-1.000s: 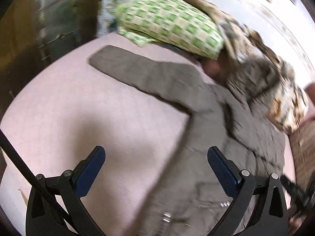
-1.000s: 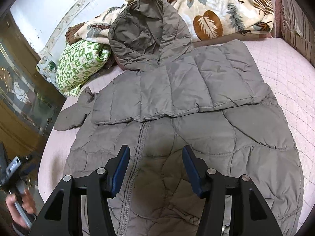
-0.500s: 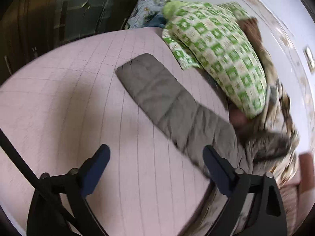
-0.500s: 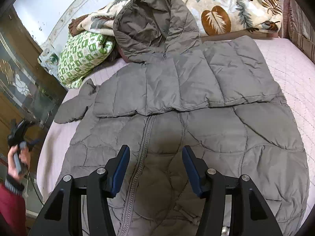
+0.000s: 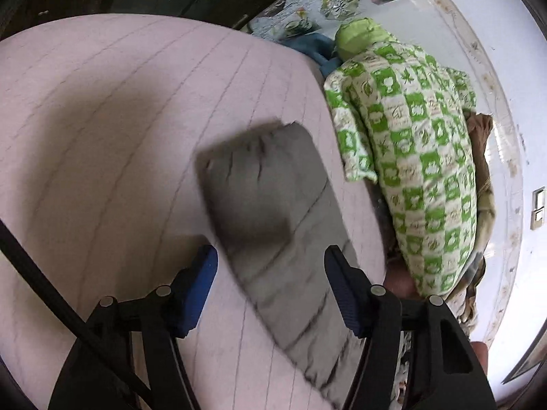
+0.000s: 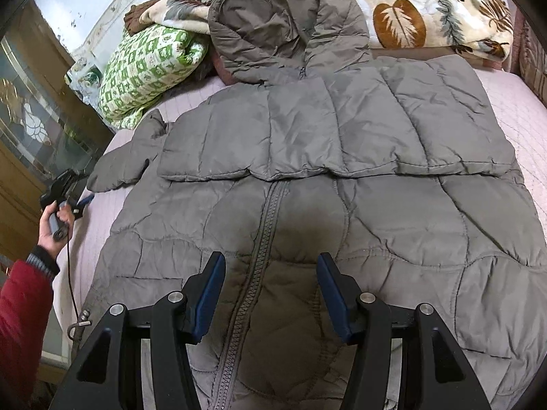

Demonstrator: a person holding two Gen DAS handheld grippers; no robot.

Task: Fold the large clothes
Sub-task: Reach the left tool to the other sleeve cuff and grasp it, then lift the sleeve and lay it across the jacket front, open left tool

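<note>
Pink quilted fabric covers the bed (image 6: 512,102), stitched in a faint grid of thin lines. Spread over most of it lies the coat (image 6: 342,205), a grey padded one of crinkly, slightly shiny cloth, sewn into puffy curved panels, front up, with a coarse zip (image 6: 259,256) running down its middle. One sleeve is folded flat across the chest as a long ribbed band; the hood (image 6: 283,17) lies open at the top, propped against a plush blanket (image 6: 427,10) printed with brown and grey leaves. Beside the hood sits a plump pillow (image 6: 143,65) in a green and white check.

The other sleeve (image 5: 273,212) stretches out flat toward the bed's edge, a blunt rectangular strip with cross-stitched seams and a creased cuff.

The left gripper (image 5: 270,270) hangs just over this sleeve, its black arms ending in blue ribbed pads. Its jaws are closing, the sleeve lying between them, but the pads do not press on the cloth. In the right wrist view a hand (image 6: 54,218) with a red padded cuff holds this tool by the bed's edge.

The right gripper (image 6: 271,280) hovers above the lower part of the zip, its jaws parted partway and gripping nothing.

A thin black cord (image 5: 44,290) trails across the left wrist view.
</note>
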